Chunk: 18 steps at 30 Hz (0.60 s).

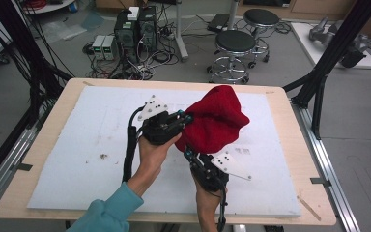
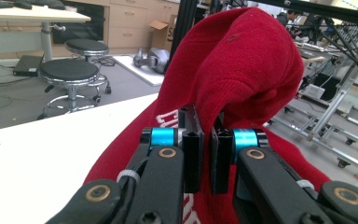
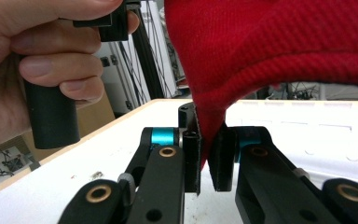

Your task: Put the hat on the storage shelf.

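A red knit hat point(image 1: 217, 123) hangs in the air above the white mat point(image 1: 92, 140), held between both grippers. My left gripper point(image 1: 187, 118) is shut on the hat's edge at its left side; in the left gripper view the hat point(image 2: 233, 79) bulges up above the pinching jaws point(image 2: 204, 154). My right gripper point(image 1: 188, 153) comes up from below, shut on a lower fold of the hat point(image 3: 279, 46), and the red cloth is pinched between its pads point(image 3: 206, 158). White lettering on the hat point(image 2: 165, 117) shows beside the left jaw.
The white mat covers a wooden table point(image 1: 43, 125). The person's left hand point(image 3: 42, 60) and its gripper handle sit close on the left of the right gripper view. Stools point(image 1: 234, 48), computer towers point(image 1: 135, 31) and black frame posts point(image 1: 328, 63) stand beyond the table.
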Each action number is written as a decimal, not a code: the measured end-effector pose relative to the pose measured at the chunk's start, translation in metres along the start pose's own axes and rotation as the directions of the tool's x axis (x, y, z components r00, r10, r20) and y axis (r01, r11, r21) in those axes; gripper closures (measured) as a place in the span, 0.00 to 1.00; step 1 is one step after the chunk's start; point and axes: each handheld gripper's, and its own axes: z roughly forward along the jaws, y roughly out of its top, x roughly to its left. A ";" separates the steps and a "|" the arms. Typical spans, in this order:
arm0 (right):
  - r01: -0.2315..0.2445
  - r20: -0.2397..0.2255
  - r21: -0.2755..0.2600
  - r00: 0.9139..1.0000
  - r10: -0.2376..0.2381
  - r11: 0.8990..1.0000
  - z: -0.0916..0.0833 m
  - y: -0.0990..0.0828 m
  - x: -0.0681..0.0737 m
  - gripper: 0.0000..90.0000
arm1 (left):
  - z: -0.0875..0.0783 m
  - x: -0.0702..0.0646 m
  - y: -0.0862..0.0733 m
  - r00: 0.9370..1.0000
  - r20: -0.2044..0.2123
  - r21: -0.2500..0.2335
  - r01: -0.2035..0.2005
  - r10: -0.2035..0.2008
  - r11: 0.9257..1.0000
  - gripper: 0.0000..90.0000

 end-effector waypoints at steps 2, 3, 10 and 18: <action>0.000 -0.004 0.006 1.000 0.000 1.000 -0.001 0.000 -0.001 0.95 | 0.000 0.000 0.000 1.000 0.003 0.003 -0.005 0.005 1.000 0.96; 0.001 -0.005 0.006 1.000 -0.001 1.000 -0.001 0.000 -0.001 0.95 | 0.001 0.000 0.000 1.000 0.005 0.003 -0.005 0.005 1.000 0.96; 0.004 -0.009 0.008 1.000 -0.003 1.000 -0.004 0.001 -0.003 0.95 | 0.001 0.001 -0.001 1.000 0.007 0.014 -0.018 0.018 1.000 0.80; 0.022 0.000 0.014 1.000 -0.022 1.000 -0.004 0.003 -0.004 0.95 | -0.007 0.016 0.002 0.998 -0.057 -0.028 0.014 -0.015 1.000 0.02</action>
